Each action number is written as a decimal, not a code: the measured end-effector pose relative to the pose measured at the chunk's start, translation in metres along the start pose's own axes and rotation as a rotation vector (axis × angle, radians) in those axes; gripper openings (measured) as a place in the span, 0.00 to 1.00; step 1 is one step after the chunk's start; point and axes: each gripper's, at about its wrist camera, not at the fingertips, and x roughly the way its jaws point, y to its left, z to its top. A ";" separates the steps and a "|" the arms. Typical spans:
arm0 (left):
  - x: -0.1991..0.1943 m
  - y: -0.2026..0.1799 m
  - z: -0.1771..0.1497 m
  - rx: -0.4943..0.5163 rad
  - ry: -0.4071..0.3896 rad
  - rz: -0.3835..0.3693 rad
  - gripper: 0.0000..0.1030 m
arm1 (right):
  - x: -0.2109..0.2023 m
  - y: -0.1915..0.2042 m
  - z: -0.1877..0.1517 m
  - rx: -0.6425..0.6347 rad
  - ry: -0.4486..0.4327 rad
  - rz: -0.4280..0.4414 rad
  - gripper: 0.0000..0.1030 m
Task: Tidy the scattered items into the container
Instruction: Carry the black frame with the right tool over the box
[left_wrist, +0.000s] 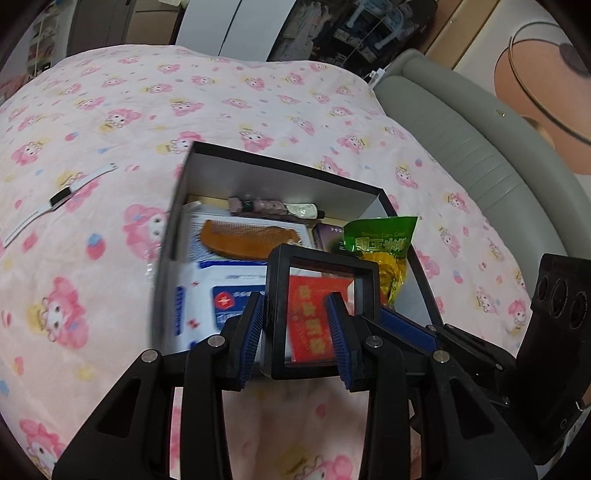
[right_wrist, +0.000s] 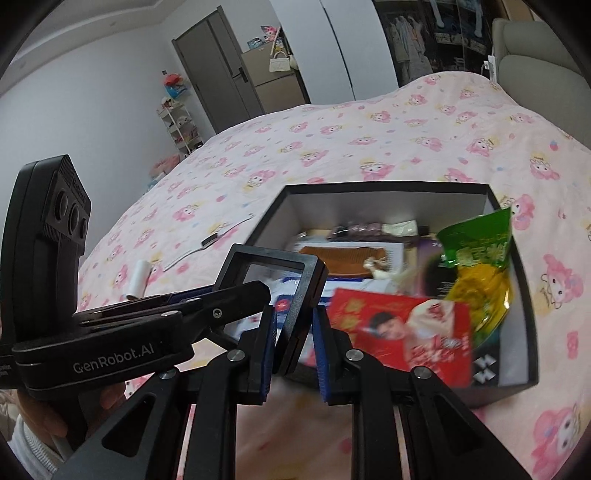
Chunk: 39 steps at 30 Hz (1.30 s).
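A black square frame with a clear middle (left_wrist: 275, 295) (right_wrist: 306, 280) is held over the near edge of the black box (left_wrist: 280, 170) (right_wrist: 384, 190) on the bed. My left gripper (left_wrist: 299, 332) is shut on its frame sides. My right gripper (right_wrist: 294, 332) is shut on its near corner edge. The box holds a brown comb (left_wrist: 247, 240) (right_wrist: 343, 260), a green snack bag (left_wrist: 380, 236) (right_wrist: 476, 254), a red packet (left_wrist: 314, 321) (right_wrist: 402, 332) and white wipes (left_wrist: 207, 291). A white smartwatch (left_wrist: 55, 201) (right_wrist: 210, 242) lies on the bedspread left of the box.
The pink patterned bedspread (left_wrist: 110, 258) (right_wrist: 369, 147) surrounds the box. A small white roll (right_wrist: 138, 278) lies on it, left of the box. A grey padded headboard (left_wrist: 461, 140) runs along the right. A grey door and shelves stand at the far wall (right_wrist: 218, 74).
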 end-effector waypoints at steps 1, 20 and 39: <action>0.006 -0.004 0.000 0.003 0.004 0.005 0.33 | 0.001 -0.008 -0.001 0.015 -0.001 0.000 0.17; 0.076 -0.023 -0.005 -0.067 0.122 -0.029 0.34 | 0.012 -0.071 -0.013 0.120 0.055 -0.072 0.17; 0.110 -0.039 0.012 0.022 0.193 0.042 0.34 | 0.026 -0.092 -0.007 0.106 0.084 -0.162 0.18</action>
